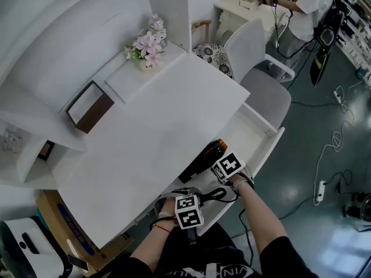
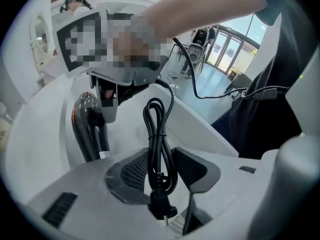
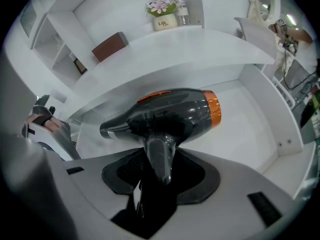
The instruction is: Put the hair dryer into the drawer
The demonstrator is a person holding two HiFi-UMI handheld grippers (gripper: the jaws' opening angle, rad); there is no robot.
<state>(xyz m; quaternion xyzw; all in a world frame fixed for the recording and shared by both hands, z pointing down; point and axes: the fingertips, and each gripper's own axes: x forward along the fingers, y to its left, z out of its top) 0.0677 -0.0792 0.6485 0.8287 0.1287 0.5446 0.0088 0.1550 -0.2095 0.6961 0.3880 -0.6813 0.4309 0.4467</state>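
White desk (image 1: pixel 156 138) fills the frame, and its drawer (image 1: pixel 268 149) stands pulled out from under the front edge, its white floor bare where it shows. The hair dryer (image 3: pixel 170 116) is up over that drawer, just beside the desk's front edge, barrel lying along the edge, orange ring toward the far side wall. Can't tell yet if it touches the drawer floor.

First worry: that barrel. It sits close under the desk's front edge, so a push inward at this height could knock the barrel against the edge and twist the dryer.

Second worry: balance. The right gripper (image 3: pixel 160 171) has its jaws clamped on the handle alone, pads on both sides, and the whole barrel hangs off the top of it. The handle looks smooth and glossy, so I'd judge the heavy end could swing round in the grip if the wrist tilts.

Now the cord (image 2: pixel 159 134). The left gripper (image 2: pixel 160 170) is pinched on the bundled loops, nearly closed, the plug poking out below the pads near the drawer's near rim. The free length runs across to the dryer. If the two hands part, that length pulls tight and tugs the dryer sideways; if it goes slack, it may drape over the drawer's near rim and get trapped when the drawer closes. The thin loops could also slide out of the pinch.
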